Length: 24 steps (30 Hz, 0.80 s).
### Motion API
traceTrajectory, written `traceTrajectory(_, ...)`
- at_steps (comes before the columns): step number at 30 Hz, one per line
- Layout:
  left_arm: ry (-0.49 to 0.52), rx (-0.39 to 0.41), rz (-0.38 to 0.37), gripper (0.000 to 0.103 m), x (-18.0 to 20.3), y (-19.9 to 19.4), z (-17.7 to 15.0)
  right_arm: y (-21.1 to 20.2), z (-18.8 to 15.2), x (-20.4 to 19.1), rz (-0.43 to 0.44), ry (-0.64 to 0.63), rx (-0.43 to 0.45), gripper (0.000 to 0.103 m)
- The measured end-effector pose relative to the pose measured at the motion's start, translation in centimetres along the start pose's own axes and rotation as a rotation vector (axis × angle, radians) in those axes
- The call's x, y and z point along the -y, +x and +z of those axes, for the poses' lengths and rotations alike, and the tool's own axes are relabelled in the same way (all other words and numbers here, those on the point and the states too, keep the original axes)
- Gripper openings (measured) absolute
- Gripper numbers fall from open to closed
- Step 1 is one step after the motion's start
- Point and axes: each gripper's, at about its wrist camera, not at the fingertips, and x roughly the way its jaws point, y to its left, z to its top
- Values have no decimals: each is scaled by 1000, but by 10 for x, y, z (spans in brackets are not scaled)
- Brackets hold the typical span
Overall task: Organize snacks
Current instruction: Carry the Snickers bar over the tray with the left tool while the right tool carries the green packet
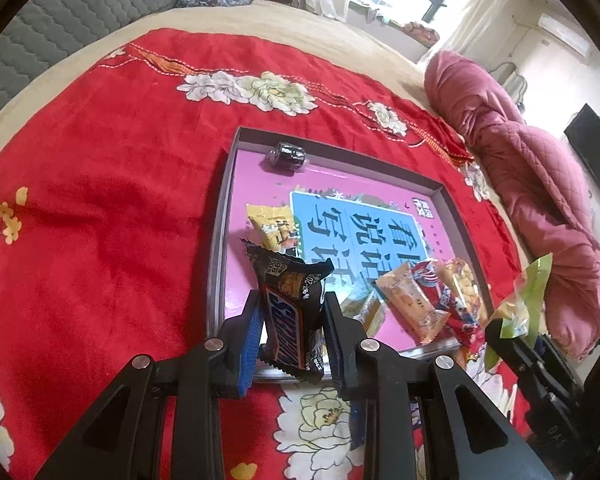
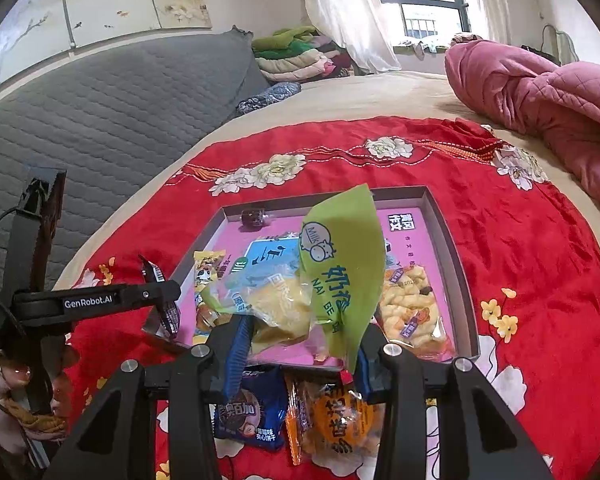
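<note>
Two grippers hover over a red flowered blanket (image 1: 100, 208) on the bed. Left gripper (image 1: 290, 328) pinches a chocolate bar (image 1: 290, 308), long axis running forward over the near rim of the tray (image 1: 220, 216). Right gripper (image 2: 300, 344) clamps a green milk-snack bag (image 2: 340, 264), standing upright above that tray, with room beyond.
</note>
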Motion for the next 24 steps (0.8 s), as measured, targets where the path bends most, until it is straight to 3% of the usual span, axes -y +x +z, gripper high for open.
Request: traceTrajectory(24, 1, -34, 10, 30, -9, 12, -6, 40, 6, -10, -45, -20, -76, 43)
